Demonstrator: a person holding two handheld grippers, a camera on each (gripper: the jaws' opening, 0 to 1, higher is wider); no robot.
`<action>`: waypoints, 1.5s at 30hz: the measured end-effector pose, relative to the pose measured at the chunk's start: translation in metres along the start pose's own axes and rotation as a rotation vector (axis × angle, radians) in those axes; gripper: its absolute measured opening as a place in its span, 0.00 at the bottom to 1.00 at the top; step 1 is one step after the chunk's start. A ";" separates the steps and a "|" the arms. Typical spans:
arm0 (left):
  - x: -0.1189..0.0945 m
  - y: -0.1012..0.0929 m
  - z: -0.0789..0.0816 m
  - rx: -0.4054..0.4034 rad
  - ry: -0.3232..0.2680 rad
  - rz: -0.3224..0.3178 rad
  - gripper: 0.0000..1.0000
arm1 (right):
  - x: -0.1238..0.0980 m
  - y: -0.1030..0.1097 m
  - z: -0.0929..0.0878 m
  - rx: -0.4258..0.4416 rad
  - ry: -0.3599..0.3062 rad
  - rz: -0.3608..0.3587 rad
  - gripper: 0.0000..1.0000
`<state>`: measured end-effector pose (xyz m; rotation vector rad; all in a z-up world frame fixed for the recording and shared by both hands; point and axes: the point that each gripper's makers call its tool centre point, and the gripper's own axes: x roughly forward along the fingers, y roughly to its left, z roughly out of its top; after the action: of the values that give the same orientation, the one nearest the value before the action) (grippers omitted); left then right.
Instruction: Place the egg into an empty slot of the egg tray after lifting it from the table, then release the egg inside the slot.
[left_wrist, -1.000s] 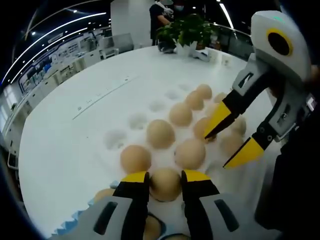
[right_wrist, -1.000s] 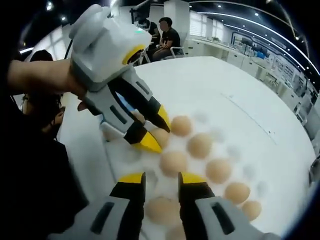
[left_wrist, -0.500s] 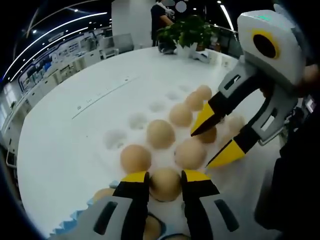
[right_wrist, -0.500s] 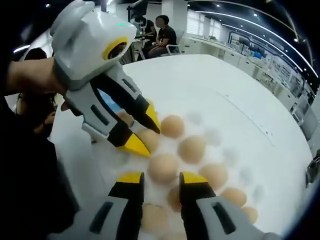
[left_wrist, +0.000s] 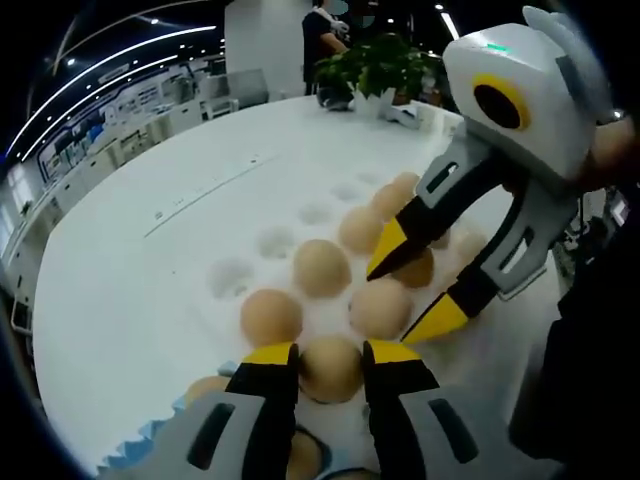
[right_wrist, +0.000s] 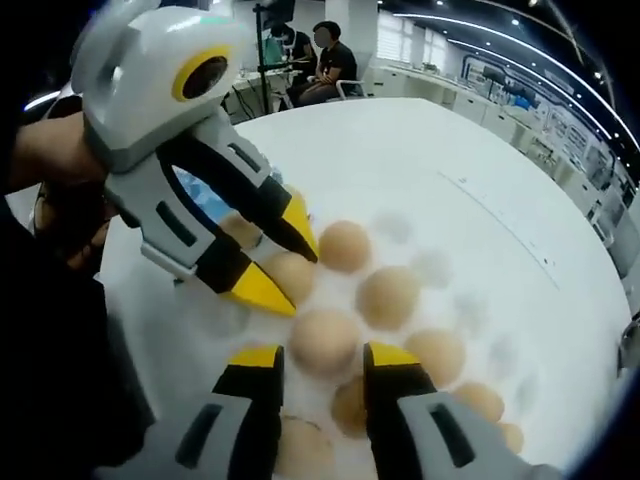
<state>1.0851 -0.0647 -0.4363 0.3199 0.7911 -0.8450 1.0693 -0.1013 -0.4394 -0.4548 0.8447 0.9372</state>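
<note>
Left gripper (left_wrist: 330, 352): low over the near edge of the tray, jaws parted around an egg (left_wrist: 331, 367) that sits in a near slot; whether the tips press it, cannot tell. In the right gripper view it reaches in from the left (right_wrist: 283, 262), held by a hand (right_wrist: 45, 165), yellow tips spread beside an egg at the tray's edge.

Right gripper (right_wrist: 320, 356): angled down over the tray, jaws released, an egg (right_wrist: 325, 340) seen between the tips below them. In the left gripper view it comes in from the right (left_wrist: 413, 292), tips spread just above eggs in the middle rows.

Change: over the last second the right gripper has swung further across the tray towards the left one, and its tips now lie over eggs nearer the left gripper; the left gripper has held its place.

Tray (left_wrist: 232, 277): white, on a white table (left_wrist: 130, 270); most slots hold brown eggs, and a row of slots along the far-left side (left_wrist: 274, 240) is empty.

Behind: a potted plant (left_wrist: 375, 62) and seated people (right_wrist: 330, 62) beyond the table.
</note>
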 end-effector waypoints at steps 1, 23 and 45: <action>0.000 0.000 0.000 0.004 0.000 0.004 0.26 | 0.000 0.000 0.000 0.001 0.000 -0.004 0.33; -0.012 0.000 0.000 -0.040 -0.004 0.060 0.24 | -0.001 0.001 0.002 -0.029 -0.075 -0.032 0.32; -0.018 -0.005 0.006 0.071 0.008 0.029 0.18 | -0.001 0.001 0.002 -0.025 -0.083 -0.025 0.32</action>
<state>1.0770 -0.0621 -0.4188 0.3971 0.7629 -0.8460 1.0685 -0.1000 -0.4376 -0.4443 0.7517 0.9378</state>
